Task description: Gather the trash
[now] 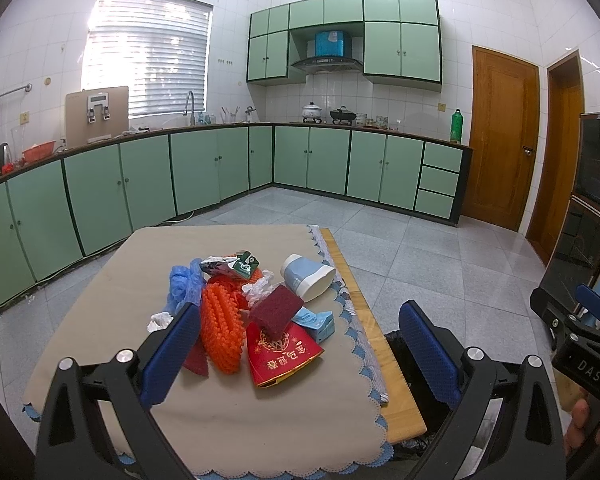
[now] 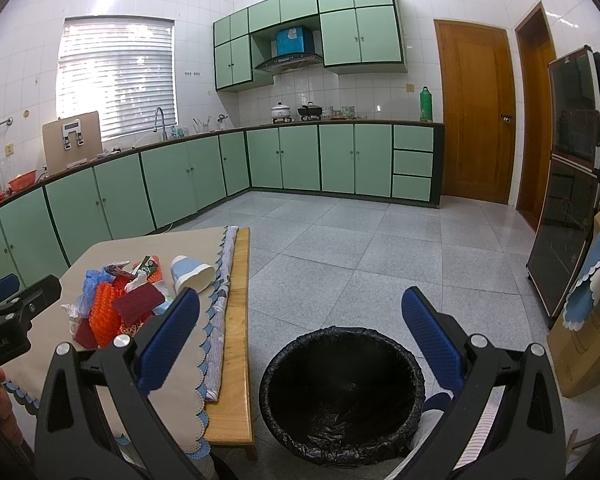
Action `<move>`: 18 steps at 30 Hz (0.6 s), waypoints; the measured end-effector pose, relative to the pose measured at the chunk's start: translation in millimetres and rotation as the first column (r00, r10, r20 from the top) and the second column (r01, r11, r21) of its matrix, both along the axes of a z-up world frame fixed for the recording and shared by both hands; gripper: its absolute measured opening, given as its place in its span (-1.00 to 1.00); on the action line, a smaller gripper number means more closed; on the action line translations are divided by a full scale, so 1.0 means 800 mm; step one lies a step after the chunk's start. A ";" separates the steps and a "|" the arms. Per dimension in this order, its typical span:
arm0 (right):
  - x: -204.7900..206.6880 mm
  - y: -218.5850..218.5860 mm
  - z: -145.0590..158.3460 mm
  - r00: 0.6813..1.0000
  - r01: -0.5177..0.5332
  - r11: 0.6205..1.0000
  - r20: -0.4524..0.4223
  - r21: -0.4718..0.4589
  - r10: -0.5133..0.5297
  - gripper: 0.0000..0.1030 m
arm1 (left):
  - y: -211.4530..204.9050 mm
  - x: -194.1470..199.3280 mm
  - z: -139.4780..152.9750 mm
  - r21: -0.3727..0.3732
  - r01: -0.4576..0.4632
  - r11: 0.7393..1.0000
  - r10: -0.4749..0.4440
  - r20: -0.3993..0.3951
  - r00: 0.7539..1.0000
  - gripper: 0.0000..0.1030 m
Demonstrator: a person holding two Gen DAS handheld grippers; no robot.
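Observation:
A heap of trash lies on a beige-clothed table [image 1: 204, 412]: an orange spiky mesh [image 1: 222, 332], a red printed packet [image 1: 282, 356], a maroon scouring pad [image 1: 275, 314], a blue and white cup [image 1: 306, 278] on its side, a green carton [image 1: 236, 266], blue plastic [image 1: 185, 285]. My left gripper [image 1: 300, 332] is open and empty, above the table's near part, just short of the heap. My right gripper [image 2: 302, 320] is open and empty, above a bin lined with a black bag [image 2: 342, 392] on the floor, right of the table [image 2: 232, 392]. The heap [image 2: 118, 300] shows at left there.
Green cabinets [image 1: 196, 172] and a counter run along the far walls. Wooden doors [image 1: 500, 140] stand at the right. A dark glass cabinet [image 2: 568, 184] and a cardboard box [image 2: 580, 344] stand right of the bin. Grey tiled floor lies between.

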State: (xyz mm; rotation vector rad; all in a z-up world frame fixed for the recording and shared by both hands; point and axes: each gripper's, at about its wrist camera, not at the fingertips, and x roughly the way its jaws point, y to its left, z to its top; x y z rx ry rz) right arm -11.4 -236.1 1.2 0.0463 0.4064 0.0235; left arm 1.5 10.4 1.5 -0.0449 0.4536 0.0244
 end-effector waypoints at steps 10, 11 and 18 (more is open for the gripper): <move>0.000 0.000 0.000 1.000 0.001 1.000 0.000 0.001 -0.001 0.90 | 0.000 0.001 -0.001 0.000 -0.001 1.000 0.001 0.000 1.000 0.88; 0.000 0.000 0.000 1.000 0.001 1.000 0.000 0.001 -0.001 0.90 | 0.001 0.001 -0.001 0.001 -0.001 1.000 0.001 0.001 1.000 0.88; 0.005 0.001 -0.003 1.000 -0.004 1.000 -0.012 -0.001 0.004 0.90 | 0.002 0.003 0.000 -0.003 -0.005 1.000 0.005 -0.006 1.000 0.88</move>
